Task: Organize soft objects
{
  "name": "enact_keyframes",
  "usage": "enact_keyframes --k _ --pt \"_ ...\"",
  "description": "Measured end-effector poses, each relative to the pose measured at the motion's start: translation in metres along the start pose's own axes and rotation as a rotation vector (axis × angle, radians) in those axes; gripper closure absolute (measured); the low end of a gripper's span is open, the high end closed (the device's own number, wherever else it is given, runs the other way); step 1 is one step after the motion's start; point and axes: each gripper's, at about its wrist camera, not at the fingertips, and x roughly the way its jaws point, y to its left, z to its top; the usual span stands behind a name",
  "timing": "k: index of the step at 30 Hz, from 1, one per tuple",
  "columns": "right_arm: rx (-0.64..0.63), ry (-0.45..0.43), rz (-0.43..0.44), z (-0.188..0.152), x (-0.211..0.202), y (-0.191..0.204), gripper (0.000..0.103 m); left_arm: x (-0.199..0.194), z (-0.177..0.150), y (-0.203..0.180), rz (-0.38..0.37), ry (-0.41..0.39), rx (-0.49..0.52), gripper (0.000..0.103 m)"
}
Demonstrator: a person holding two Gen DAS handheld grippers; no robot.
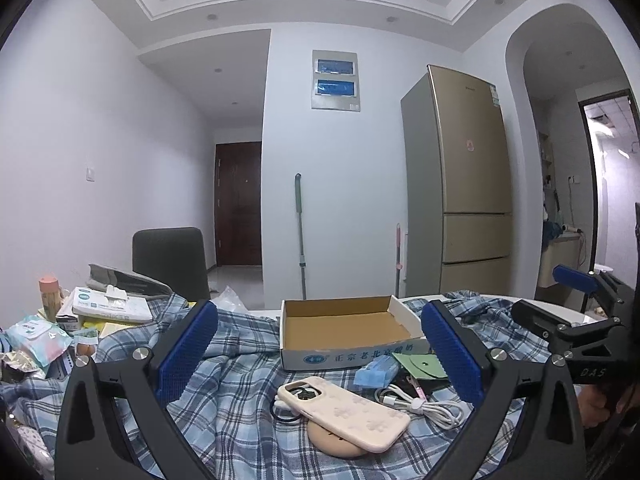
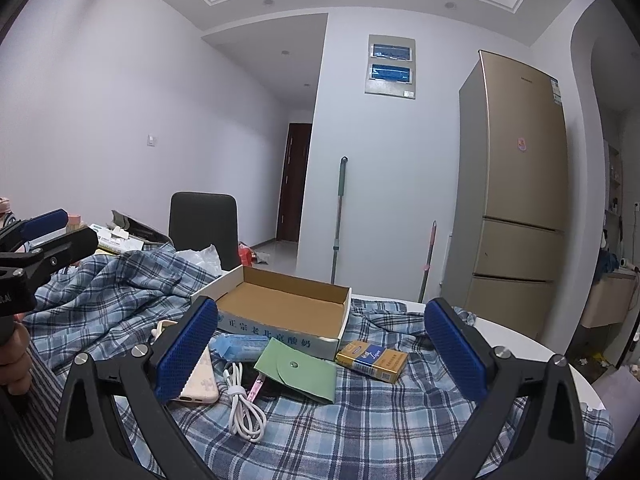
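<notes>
Black left gripper (image 1: 320, 352) and right gripper (image 2: 320, 348), blue dimpled pads, silver screws

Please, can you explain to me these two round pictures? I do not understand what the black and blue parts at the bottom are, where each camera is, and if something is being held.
No robot is here. A person carries a hand-held gripper in each hand, and each has a wide-angle camera looking forward along its two blue-padded fingers.

The left wrist view shows the left hand-held gripper; the right wrist view shows the right hand-held gripper. Both are open and hold nothing.

A rumpled blue plaid cloth covers the surface. On it lie an empty shallow cardboard box, a cream phone case with a flower pattern, a coiled white cable, a flat green snap pouch, a light blue tissue pack and a yellow and blue cigarette pack. More packets are piled at the far left of the left view.
</notes>
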Motion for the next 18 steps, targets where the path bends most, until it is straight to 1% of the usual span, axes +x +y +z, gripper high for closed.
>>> enact_keyframes --k 8,18 --pt "-0.005 0.020 -0.004 0.0001 0.0041 0.0018 0.000 0.0003 0.0002 -0.0026 0.012 0.009 0.012 0.000" --pt "-0.022 0.029 -0.011 0.0002 0.0043 0.0035 0.000 0.0033 0.0003 0.0049 0.017 0.024 -0.017 0.000"
